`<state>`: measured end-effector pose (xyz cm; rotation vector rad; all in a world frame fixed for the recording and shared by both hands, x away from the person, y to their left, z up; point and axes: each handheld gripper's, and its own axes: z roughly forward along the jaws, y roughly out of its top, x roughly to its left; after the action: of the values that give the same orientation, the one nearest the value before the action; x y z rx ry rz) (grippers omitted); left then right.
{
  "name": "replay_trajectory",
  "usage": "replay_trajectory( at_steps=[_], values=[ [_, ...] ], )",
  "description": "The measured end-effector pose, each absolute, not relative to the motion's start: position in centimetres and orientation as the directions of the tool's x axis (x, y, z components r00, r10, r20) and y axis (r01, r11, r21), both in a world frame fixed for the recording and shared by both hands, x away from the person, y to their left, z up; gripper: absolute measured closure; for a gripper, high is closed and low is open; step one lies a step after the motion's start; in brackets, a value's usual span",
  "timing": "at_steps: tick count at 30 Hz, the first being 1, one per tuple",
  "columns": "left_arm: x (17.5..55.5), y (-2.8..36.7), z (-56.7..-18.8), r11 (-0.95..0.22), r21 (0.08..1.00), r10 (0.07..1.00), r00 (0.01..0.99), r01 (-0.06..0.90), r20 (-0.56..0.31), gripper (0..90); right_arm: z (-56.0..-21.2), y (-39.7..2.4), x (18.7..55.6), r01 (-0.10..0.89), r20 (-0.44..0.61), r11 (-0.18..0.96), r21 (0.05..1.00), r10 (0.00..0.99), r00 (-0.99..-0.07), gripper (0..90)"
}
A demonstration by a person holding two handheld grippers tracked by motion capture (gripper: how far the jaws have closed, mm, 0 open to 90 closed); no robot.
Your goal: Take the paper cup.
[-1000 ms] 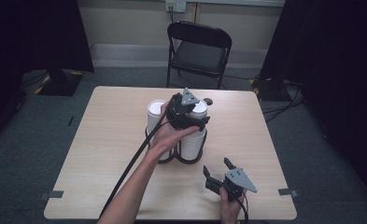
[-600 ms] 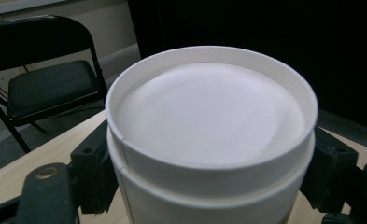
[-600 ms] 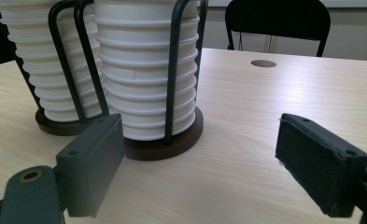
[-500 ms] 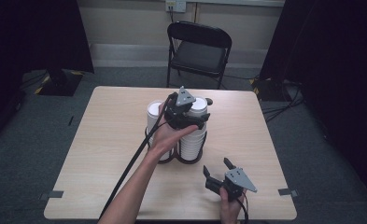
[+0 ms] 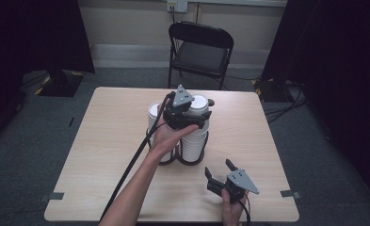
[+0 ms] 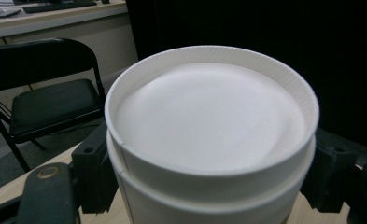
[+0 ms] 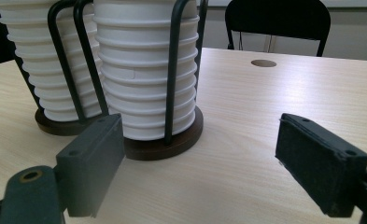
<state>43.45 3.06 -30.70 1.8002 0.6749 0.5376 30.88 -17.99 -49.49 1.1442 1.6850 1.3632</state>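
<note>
Two wire racks (image 7: 172, 70) sit mid-frame on the table (image 5: 102, 141), each packed with a tall upright stack of white cups (image 7: 144, 79) standing bottom-up. The left gripper (image 5: 185, 110) is clamped round the top cup (image 6: 214, 135) of the right-hand stack, and it's drifted slightly left since a moment ago. The right gripper (image 5: 220, 173), lower right, stays spread wide and empty.

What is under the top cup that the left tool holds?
Under the top cup, held by the left tool, is a stack of cups in a wire rack on a brown base. The cups' insides are covered.
</note>
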Motion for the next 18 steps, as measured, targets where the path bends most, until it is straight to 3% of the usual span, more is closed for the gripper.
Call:
replay_trajectory(
  at_steps=[18],
  values=[
    [42.6,3.9,-29.5,-0.186,0.975,0.672,0.740,0.125,0.033,21.2,-49.5,-18.0,30.9,0.215,0.021,0.067,0.974,0.923,-0.384,14.8]
  ],
)
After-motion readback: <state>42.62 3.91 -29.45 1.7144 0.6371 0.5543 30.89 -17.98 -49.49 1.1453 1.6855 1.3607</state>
